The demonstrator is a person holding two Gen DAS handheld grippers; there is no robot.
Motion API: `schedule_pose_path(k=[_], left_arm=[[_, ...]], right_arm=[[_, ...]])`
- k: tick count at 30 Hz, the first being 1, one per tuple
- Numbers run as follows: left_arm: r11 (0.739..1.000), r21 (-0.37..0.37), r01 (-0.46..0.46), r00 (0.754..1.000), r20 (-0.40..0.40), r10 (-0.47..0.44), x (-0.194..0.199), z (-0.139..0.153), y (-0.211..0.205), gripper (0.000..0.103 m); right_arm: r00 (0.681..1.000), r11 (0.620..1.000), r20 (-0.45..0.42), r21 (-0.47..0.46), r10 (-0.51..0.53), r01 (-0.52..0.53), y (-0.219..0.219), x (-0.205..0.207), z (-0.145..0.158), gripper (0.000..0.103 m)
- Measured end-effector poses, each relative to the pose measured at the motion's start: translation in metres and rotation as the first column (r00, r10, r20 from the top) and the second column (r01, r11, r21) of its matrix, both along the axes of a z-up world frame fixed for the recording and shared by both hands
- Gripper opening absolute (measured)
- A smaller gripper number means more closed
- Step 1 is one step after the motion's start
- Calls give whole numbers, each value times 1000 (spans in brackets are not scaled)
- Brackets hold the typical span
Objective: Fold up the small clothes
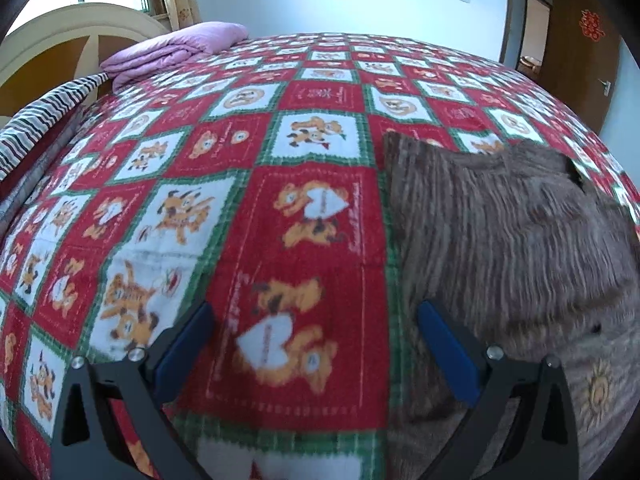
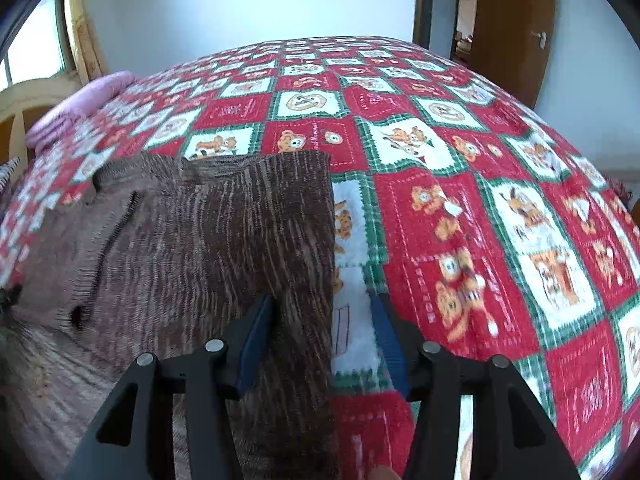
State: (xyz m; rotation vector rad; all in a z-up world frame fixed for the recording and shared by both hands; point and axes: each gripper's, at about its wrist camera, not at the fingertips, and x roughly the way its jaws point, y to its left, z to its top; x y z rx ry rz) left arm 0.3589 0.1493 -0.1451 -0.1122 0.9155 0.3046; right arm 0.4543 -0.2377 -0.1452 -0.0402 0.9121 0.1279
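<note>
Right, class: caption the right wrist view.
Open right gripper straddles the brown ribbed knit garment's edge on the red checked bedspread.

Left gripper (image 1: 312, 316) fingers spread wide, right gripper (image 2: 324, 312) parted

- A brown, ribbed, fuzzy garment (image 1: 512, 236) (image 2: 240, 240) is laid flat on the bed.
- One side is folded over; a straight edge is formed along that side.
- A dark zipper line is seen on the lighter part in the right wrist view.
- A small sun motif is seen near the hem in the left wrist view.
</note>
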Motion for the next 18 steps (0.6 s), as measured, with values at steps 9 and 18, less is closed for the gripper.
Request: schedule_pose_path(k=[9, 18], left_arm=[[999, 35, -4, 1000, 3, 4, 1, -2, -3, 103], [997, 73, -1, 1000, 6, 0, -1, 0, -8, 103]], right_arm=[[1000, 999, 9, 34, -8, 7, -16, -26, -7, 57], [1000, 1000, 13, 11, -10, 9, -14, -26, -9, 59]])
